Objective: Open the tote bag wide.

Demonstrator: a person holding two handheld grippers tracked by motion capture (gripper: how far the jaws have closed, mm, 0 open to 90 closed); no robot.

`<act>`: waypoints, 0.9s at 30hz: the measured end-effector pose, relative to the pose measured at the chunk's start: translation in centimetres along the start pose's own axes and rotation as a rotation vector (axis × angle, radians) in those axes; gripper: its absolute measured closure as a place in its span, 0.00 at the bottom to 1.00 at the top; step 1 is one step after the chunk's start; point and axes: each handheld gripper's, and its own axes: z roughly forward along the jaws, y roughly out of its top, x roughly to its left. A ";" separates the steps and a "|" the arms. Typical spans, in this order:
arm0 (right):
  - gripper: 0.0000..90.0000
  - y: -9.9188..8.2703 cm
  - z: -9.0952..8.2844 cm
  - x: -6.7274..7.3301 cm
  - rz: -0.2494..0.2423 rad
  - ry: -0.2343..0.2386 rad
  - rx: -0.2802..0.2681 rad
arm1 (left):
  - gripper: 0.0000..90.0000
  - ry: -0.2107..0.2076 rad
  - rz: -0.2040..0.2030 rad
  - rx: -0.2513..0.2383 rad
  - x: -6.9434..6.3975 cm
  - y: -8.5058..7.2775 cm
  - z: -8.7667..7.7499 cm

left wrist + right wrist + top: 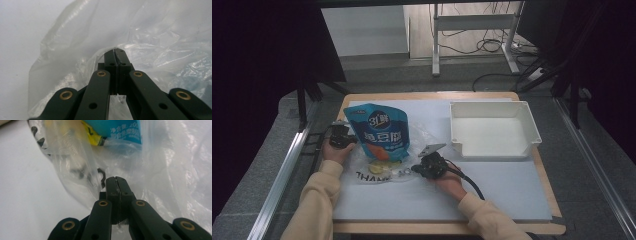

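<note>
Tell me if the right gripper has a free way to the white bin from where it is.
Probably yes. The right gripper sits just left of the white bin, with bare mat between them. But its jaws are shut on the plastic bag, so the bag and blue pouch would drag along.

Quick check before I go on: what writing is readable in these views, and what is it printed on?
"THA…", black capitals, rest hidden in folds: on the clear plastic bag.
"3L" in the round logo: on the blue pouch.
Large white Chinese characters on the pouch: too blurred to read.
"20…", cut off by the frame, after small Chinese print: on the pouch's lower edge, right gripper view.
</note>
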 end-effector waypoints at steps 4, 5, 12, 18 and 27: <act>0.99 -0.1 -0.1 0.0 -0.005 0.003 -0.001 | 1.00 0.008 -0.004 0.000 -0.1 0.0 0.0; 0.99 -0.1 -0.1 0.1 -0.001 0.004 0.000 | 1.00 0.004 -0.005 0.000 -0.2 0.0 -0.1; 0.99 1.0 -1.5 0.2 0.000 -0.002 -0.069 | 1.00 -0.034 -0.004 -0.100 -1.2 0.4 -3.6; 0.99 2.8 -4.2 -0.3 0.030 -0.051 -0.172 | 1.00 -0.067 0.006 -0.163 -2.6 0.4 -6.9; 0.99 4.3 -4.9 -1.1 0.067 -0.126 -0.225 | 1.00 -0.081 0.097 -0.197 -5.9 -0.5 -10.9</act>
